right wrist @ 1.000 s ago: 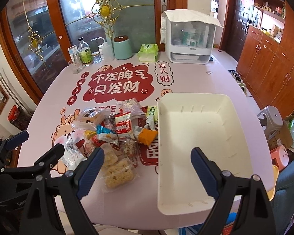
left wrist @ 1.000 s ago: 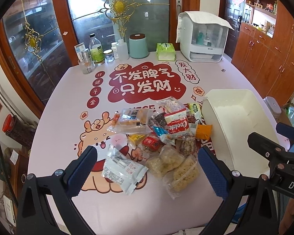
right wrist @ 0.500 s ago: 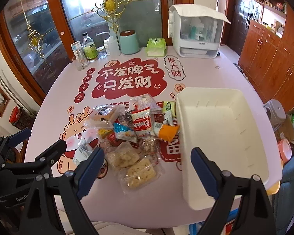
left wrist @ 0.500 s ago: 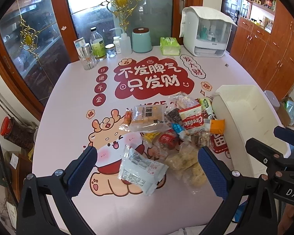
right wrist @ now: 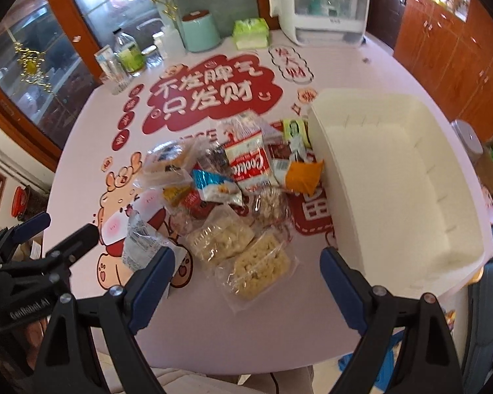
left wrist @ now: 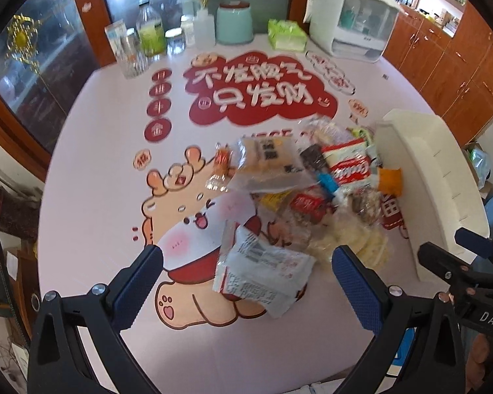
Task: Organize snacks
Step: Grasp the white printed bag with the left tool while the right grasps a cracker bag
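A pile of snack packets lies mid-table: a white packet (left wrist: 263,272) nearest my left gripper, a clear biscuit pack (left wrist: 266,161), a red-and-white Cookie pack (right wrist: 249,164), an orange packet (right wrist: 304,175) and two clear bags of puffed pieces (right wrist: 258,267). An empty white bin (right wrist: 394,177) stands right of the pile; it also shows in the left wrist view (left wrist: 434,184). My left gripper (left wrist: 246,282) is open and empty above the white packet. My right gripper (right wrist: 246,279) is open and empty above the puffed-piece bags.
The table (left wrist: 92,164) has a pink printed cover. At its far edge stand bottles and jars (left wrist: 151,39), a teal canister (left wrist: 235,23), a green tissue pack (left wrist: 286,34) and a white dispenser box (left wrist: 355,23). Wooden cabinets (right wrist: 460,49) are to the right.
Both grippers have moved forward and down toward the snack pile, which now looks larger and closer. Both stay open. The snacks and bin have not moved.
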Tool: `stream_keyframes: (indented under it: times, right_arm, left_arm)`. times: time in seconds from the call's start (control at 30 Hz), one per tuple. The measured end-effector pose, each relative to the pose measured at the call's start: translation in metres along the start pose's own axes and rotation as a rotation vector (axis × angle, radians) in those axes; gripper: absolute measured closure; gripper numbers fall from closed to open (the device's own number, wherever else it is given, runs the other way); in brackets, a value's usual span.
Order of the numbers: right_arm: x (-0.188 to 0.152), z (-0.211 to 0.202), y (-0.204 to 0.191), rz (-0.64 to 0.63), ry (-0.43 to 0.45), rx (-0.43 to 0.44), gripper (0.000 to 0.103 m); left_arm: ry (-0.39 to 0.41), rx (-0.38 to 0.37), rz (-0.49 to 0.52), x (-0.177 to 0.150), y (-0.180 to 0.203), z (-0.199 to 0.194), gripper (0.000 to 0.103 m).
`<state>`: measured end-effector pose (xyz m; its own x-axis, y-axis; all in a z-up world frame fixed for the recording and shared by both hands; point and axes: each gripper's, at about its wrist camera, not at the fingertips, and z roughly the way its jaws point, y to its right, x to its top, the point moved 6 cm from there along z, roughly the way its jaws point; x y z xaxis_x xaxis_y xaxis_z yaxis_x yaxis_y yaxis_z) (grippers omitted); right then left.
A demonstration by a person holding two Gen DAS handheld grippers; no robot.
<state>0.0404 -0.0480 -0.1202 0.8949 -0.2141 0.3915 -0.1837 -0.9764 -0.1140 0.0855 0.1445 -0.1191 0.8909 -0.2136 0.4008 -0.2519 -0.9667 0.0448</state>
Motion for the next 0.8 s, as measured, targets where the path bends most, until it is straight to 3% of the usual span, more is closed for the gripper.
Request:
stream_keyframes:
  times: [0.2,0.43,0.8]
  right_arm:
    - [-0.015,0.033,0.006,0.073,-0.082,0.008,0.013]
    - [-0.035,0.079,0.012,0.143,-0.183,0.031,0.013]
    - [-0.053,0.128,0.022,0.211,-0.268,0.006,0.013]
  left_arm:
    - [-0.049,-0.003,0.091,-0.013,-0.015,0.038,0.001]
    - [-0.164,-0.109,0.116,-0.034,-0.010,0.089,0.001]
    - [-0.262,-0.197,0.042,-0.043,-0.001,0.142,0.001]
